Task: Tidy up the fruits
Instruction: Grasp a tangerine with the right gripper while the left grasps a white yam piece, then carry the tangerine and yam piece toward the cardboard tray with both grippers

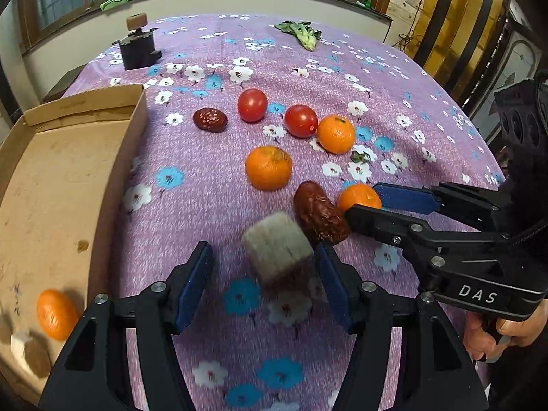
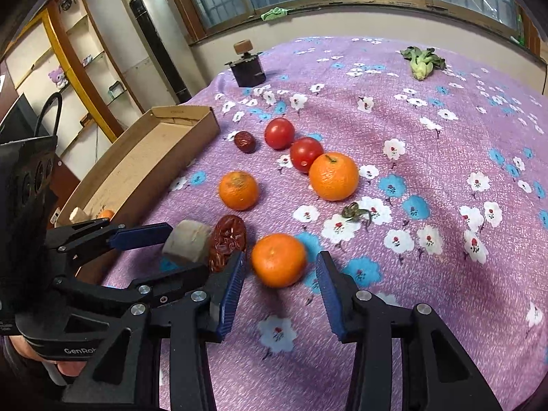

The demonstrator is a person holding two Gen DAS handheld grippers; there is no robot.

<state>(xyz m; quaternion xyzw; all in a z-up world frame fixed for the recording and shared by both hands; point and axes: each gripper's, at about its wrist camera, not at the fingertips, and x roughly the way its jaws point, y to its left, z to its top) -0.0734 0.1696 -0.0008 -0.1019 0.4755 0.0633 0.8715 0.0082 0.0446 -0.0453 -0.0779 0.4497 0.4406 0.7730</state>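
Note:
A pale, cube-like chunk (image 1: 277,246) lies on the flowered purple cloth between the fingers of my left gripper (image 1: 263,246), which is open, with a clear gap on the chunk's left side. A tangerine (image 2: 279,260) sits between the fingers of my right gripper (image 2: 281,256), also open, with narrow gaps on both sides. A wrinkled red date (image 1: 320,214) lies between the chunk and that tangerine. Further back lie two tomatoes (image 1: 252,104) (image 1: 300,120), two more tangerines (image 1: 269,167) (image 1: 335,134) and a second date (image 1: 209,119). The cardboard box (image 1: 130,157) on the left holds a tangerine (image 1: 56,313) and a pale piece (image 1: 20,342).
A leafy green vegetable (image 1: 301,32) lies at the far side of the table. A black device with a wooden knob (image 1: 138,48) stands at the far left corner. A small green calyx (image 1: 359,157) lies on the cloth. A person's hand (image 1: 489,335) holds the right gripper.

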